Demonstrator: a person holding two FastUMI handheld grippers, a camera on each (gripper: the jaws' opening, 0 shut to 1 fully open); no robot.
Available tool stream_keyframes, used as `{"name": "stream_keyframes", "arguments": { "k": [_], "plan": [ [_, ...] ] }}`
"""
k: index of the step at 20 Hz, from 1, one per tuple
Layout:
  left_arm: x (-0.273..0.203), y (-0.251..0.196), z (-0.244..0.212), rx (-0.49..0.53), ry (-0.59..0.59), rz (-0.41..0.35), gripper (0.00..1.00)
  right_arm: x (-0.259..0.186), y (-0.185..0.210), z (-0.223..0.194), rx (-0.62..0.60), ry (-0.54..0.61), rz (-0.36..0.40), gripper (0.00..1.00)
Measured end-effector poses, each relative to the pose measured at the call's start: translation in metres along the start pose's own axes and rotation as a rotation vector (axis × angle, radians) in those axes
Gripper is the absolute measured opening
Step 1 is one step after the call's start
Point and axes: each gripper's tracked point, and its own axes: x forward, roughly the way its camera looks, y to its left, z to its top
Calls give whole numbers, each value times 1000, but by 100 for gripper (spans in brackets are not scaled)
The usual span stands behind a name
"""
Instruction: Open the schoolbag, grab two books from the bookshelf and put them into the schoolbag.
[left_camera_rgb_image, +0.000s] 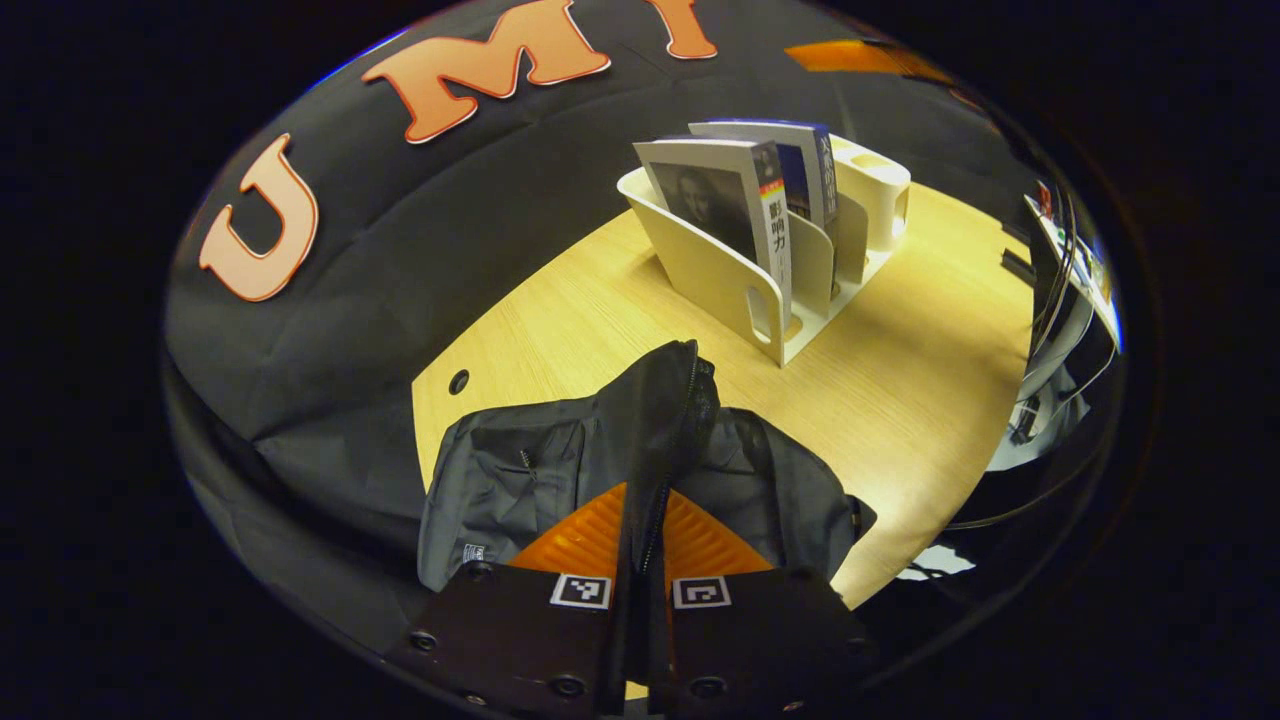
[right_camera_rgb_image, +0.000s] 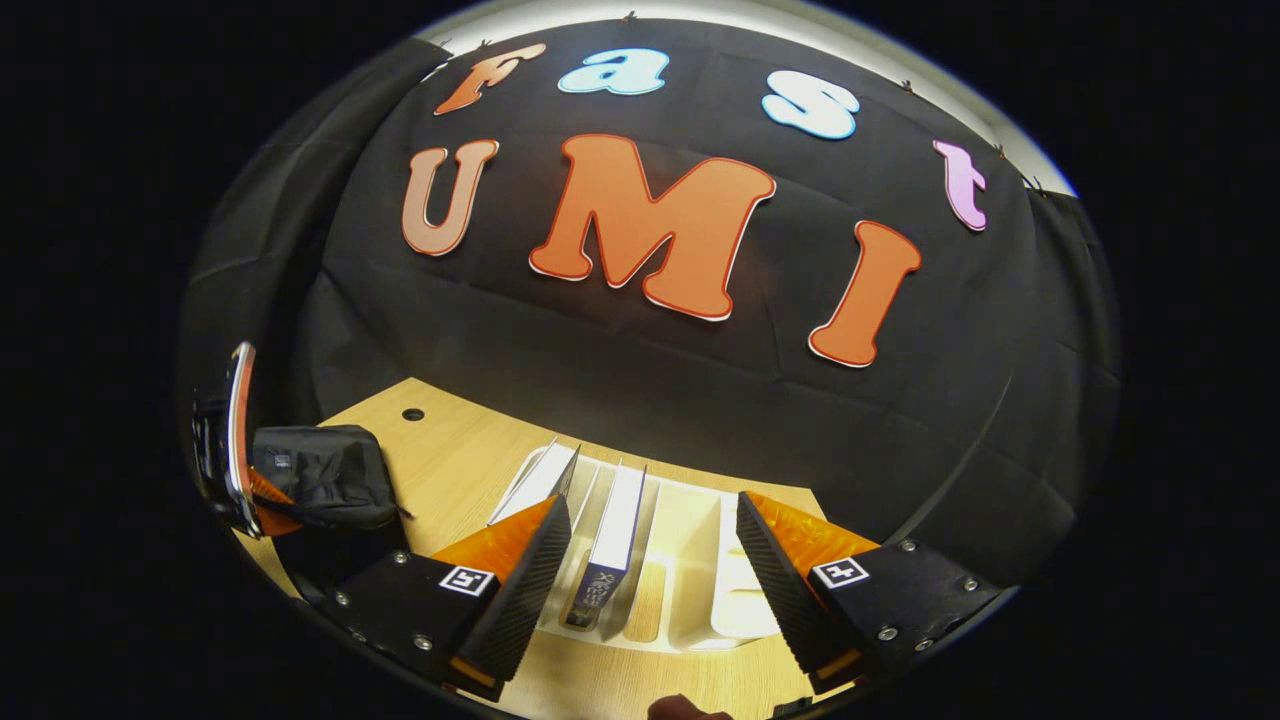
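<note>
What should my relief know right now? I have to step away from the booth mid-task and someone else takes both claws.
Left claw: shut on a raised fold of the black schoolbag, right along its zipper; whether the bag is open yet cannot be told.
Right claw: open, hanging over the white bookshelf, the blue-spined book between its fingers, not yet gripped.
Things: bag on the wooden table, bookshelf behind it with both books standing in it; the other is the grey book.
Done: bag held.
Left: grip and lift each book, put both into the bag.
</note>
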Motion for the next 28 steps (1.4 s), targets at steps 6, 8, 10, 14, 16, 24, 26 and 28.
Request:
{"name": "stream_keyframes", "arguments": {
  "k": [6,8,10,14,16,24,26,28],
  "plan": [
    [-15,17,13,-72,-2,-137,8,14,16,6,-36,59,21,100],
    [-17,26,16,-96,4,-176,8,21,23,8,-42,85,30,100],
    [-20,32,20,-123,18,-218,8,27,29,5,-45,127,37,100],
    [-26,48,28,-128,46,-276,7,44,40,2,-30,218,58,100],
    [-28,49,30,-131,76,-323,7,48,47,-1,-21,271,81,100],
    [-29,71,38,-46,129,-370,7,74,67,-5,-42,483,139,100],
    [-29,73,41,-15,134,-379,7,77,75,-9,-21,544,156,100],
    [-30,76,41,4,141,-392,7,84,85,-14,22,618,176,100]
  ]
}}
